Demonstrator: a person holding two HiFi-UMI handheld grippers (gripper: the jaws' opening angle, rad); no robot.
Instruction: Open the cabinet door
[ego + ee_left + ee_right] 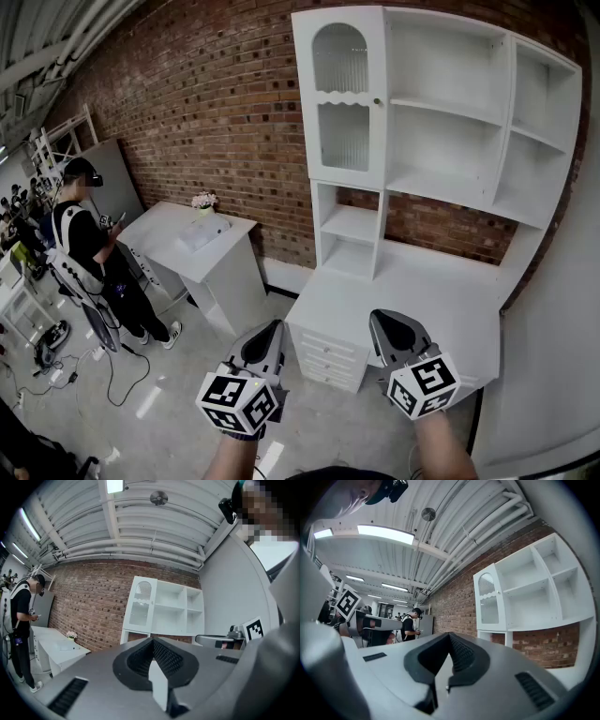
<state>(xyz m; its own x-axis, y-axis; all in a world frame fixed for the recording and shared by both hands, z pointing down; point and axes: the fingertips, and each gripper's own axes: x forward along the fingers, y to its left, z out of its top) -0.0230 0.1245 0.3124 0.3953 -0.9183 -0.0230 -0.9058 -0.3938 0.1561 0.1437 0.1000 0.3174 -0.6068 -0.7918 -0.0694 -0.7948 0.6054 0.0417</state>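
The white cabinet door (341,94), with an arched ribbed-glass panel and a small knob (378,100) on its right edge, is closed at the upper left of a white shelf unit against the brick wall. It also shows far off as the door (140,604) in the left gripper view and the door (489,603) in the right gripper view. My left gripper (265,339) (153,640) and right gripper (394,328) (449,635) are held level, low in the head view and well short of the cabinet. Both are shut with nothing between the jaws.
The shelf unit stands on a white desk (450,300) with drawers (328,356) below. A second white desk (202,248) with a flower pot (203,201) stands to the left. A person (94,253) stands further left beside cables (56,370) on the floor.
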